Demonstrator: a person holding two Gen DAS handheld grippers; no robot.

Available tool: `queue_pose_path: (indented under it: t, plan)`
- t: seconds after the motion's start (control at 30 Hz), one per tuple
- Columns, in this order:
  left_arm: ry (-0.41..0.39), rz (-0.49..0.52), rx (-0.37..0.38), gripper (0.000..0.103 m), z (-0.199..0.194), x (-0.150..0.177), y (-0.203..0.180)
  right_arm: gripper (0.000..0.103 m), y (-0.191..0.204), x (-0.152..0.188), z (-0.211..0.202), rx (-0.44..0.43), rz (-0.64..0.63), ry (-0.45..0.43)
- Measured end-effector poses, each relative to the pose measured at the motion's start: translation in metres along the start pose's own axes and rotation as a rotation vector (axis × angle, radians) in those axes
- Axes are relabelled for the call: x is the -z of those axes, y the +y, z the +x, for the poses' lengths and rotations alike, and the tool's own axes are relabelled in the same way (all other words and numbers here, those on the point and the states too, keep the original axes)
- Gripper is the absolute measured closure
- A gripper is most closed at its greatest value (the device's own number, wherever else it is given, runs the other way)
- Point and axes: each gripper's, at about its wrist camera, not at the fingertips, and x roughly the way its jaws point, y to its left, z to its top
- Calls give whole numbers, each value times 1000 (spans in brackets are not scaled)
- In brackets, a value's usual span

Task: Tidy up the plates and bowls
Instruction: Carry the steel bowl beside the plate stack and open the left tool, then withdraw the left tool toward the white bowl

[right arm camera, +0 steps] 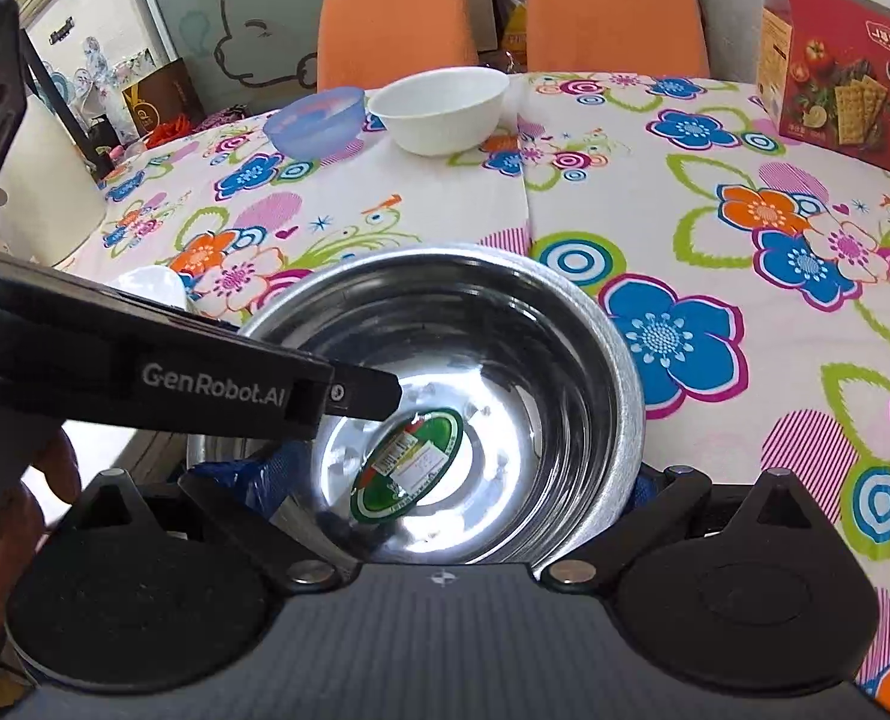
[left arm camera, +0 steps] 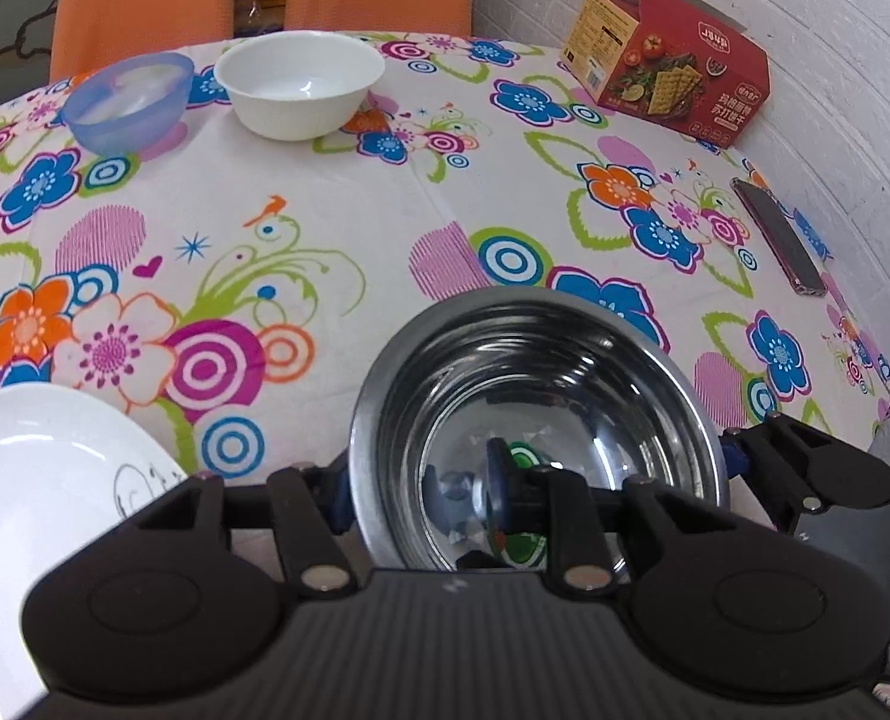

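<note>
steel bowl (right arm camera: 445,396) sits near edge of the table (left arm camera: 385,228), rim pinched by the left gripper (left arm camera: 421,498); right gripper (right arm camera: 445,480) straddles it, jaws spread. step: gathering bowls. next, i judge: carry toward far white bowl (left arm camera: 299,84) and blue bowl (left arm camera: 128,101), nest carefully.

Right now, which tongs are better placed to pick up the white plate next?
Left, probably. The white plate lies just left of the left tongs, while the right tongs would have to cross the steel bowl and the left tongs to reach it. Both sit at that bowl now.
</note>
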Motion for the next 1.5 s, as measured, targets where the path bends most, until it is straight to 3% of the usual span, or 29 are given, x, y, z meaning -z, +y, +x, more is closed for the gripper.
queue_pose_path:
  t: [0.13, 0.37, 0.43, 0.47, 0.5, 0.6, 0.73, 0.77, 0.8, 0.83, 1.17, 1.27, 1.5]
  plan:
    - [31, -18, 42, 79, 10, -1, -3, 13, -11, 0, -3, 15, 7, -9]
    - [21, -6, 18, 78, 21, -4, -10, 13, -19, 0, 4, 6, -1, 12]
    - [23, 3, 8, 65, 21, -5, -9, 15, -21, 0, 3, 2, -5, 5]
    - [21, 1, 0, 35, 20, -6, -9, 15, -23, 0, -1, 8, 0, -6]
    - [-5, 1, 8, 21, 15, -6, -7, 15, -25, 0, -5, 17, 5, -21]
    - [-81, -1, -18, 21, -6, -11, -2, 15, -33, -2, -30, 48, 31, -102]
    - [-166, -44, 8, 19, -38, -22, 14, 15, -45, -10, -50, 54, 72, -157]
    - [-181, -57, 3, 17, -44, -24, 20, 15, -47, -12, -51, 56, 81, -160]
    - [-197, -74, -11, 4, -50, -25, 27, 15, -49, -13, -52, 56, 91, -162]
    - [-218, -90, -28, 1, -55, -25, 33, 15, -50, -16, -51, 53, 102, -162]
    - [-248, -166, -96, 2, -63, -26, 89, 15, -49, -52, -21, -28, 235, -94]
    - [-238, -177, -98, 2, -58, -31, 99, 15, -44, -74, -17, -88, 189, -124]
    - [-224, -187, -101, 2, -43, -54, 115, 15, -38, -138, 24, 40, 19, -94]
